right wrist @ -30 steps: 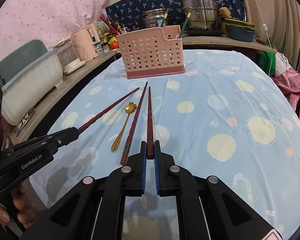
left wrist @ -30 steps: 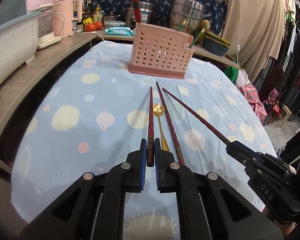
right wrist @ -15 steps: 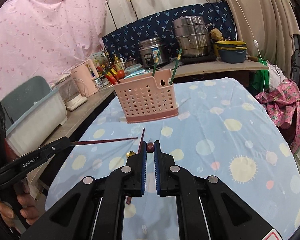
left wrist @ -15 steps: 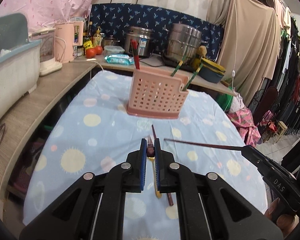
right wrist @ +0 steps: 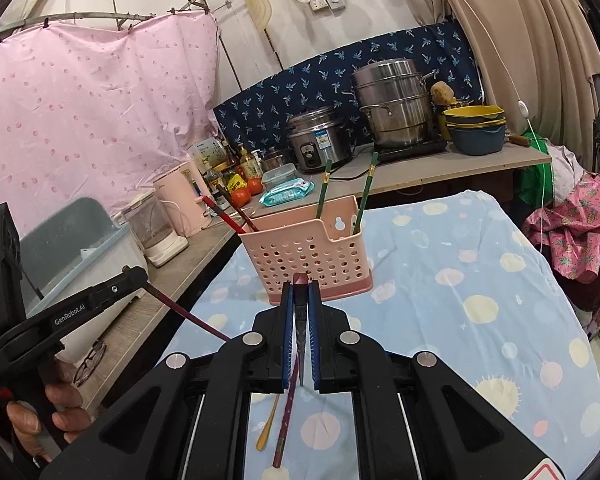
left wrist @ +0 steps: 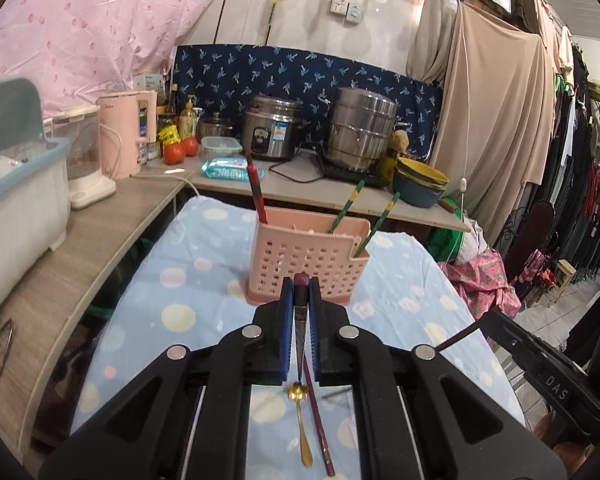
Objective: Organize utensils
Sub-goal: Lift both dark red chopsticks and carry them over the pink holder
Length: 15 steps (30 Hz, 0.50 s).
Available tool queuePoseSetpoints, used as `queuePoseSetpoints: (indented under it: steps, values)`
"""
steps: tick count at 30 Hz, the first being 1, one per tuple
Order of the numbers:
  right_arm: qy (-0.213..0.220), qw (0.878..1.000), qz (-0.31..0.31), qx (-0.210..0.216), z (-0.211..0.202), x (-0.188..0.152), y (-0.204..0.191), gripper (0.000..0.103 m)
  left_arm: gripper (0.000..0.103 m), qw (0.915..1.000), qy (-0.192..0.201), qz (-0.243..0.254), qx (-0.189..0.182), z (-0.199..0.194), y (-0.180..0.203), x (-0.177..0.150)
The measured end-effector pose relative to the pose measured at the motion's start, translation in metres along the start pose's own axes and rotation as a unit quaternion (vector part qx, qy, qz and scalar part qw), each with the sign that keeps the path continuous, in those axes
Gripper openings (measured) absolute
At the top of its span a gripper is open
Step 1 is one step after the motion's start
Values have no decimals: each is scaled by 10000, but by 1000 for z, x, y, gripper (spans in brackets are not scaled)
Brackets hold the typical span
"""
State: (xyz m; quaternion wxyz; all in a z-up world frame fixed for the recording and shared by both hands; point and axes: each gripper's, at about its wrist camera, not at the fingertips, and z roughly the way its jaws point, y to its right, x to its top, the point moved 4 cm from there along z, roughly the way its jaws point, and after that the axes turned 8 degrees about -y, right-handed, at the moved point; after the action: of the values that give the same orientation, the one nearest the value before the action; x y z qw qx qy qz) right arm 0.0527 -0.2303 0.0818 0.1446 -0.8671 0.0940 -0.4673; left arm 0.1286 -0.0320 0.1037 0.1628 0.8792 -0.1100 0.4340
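My left gripper (left wrist: pixel 301 284) is shut on a dark red chopstick (left wrist: pixel 301 312), held above the table and hanging down between the jaws. My right gripper (right wrist: pixel 300 286) is shut on another dark red chopstick (right wrist: pixel 300 336) in the same way. A pink perforated utensil basket (left wrist: pixel 308 258) stands ahead, also in the right wrist view (right wrist: pixel 312 252); it holds red chopsticks (left wrist: pixel 257 188) on its left and two green chopsticks (left wrist: pixel 350 204) on its right. A gold spoon (left wrist: pixel 302 424) and one dark red chopstick (left wrist: pixel 320 420) lie on the blue tablecloth below the grippers.
A wooden counter (left wrist: pixel 80 248) runs along the left with a grey-white tub (left wrist: pixel 16 200), a blender and a pink kettle (left wrist: pixel 126 132). Pots (left wrist: pixel 360 132), bowls (left wrist: pixel 420 184) and tomatoes stand on the back counter. Clothes hang at the right.
Both grippers have lifted their chopsticks off the cloth, and the sticks now hang down from the jaws. The spoon and one chopstick stay on the table.
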Motion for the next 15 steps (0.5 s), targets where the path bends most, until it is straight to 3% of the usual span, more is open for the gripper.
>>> queuePoseSetpoints:
  steps: [15]
  values:
    - [430, 9985, -300, -138, 13, 64, -6, 7, 7, 9984, 540, 180, 29, 3, 11, 68]
